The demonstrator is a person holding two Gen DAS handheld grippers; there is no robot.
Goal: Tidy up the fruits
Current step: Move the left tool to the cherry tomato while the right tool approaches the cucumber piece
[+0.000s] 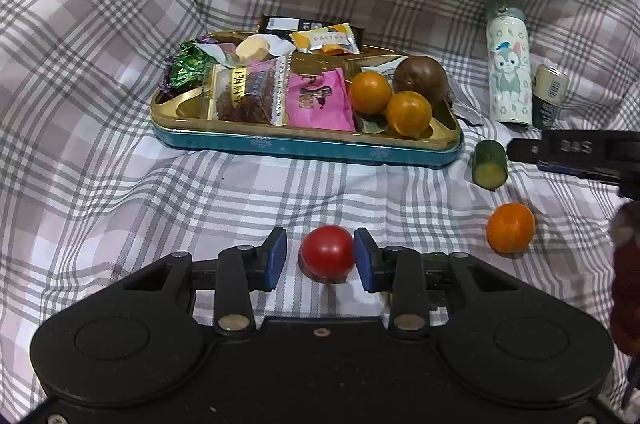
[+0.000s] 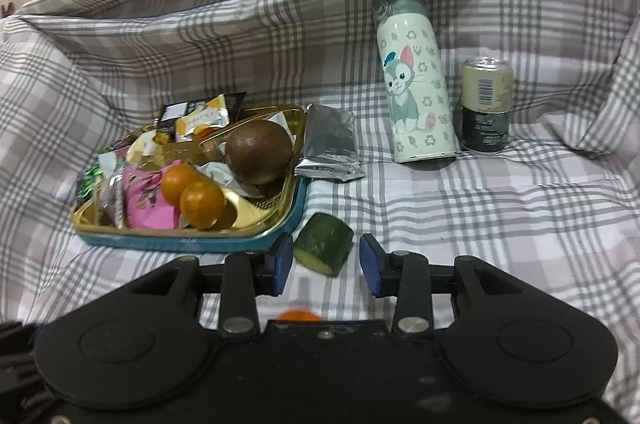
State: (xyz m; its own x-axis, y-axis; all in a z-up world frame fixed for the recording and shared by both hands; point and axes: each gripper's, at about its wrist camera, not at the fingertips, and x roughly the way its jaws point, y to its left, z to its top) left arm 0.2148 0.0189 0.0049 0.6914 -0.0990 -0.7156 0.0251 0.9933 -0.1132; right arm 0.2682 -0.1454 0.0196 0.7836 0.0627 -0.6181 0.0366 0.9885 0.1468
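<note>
Bracketing the round red tomato [image 1: 327, 251] on the plaid bedsheet [image 1: 120, 164], the left tool [image 1: 320, 256] stands released; clenching off-centre could roll it away. The right tool [image 2: 325, 260], also released, flanks the green cucumber chunk [image 2: 323, 244].

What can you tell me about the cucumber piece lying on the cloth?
The cucumber piece is a short stub with dark green, bumpy skin and a pale cut face. It lies tilted on the checked cloth, just off the tray's right corner, apart from it. The right gripper brackets it, the blue pads not pressing.
</note>
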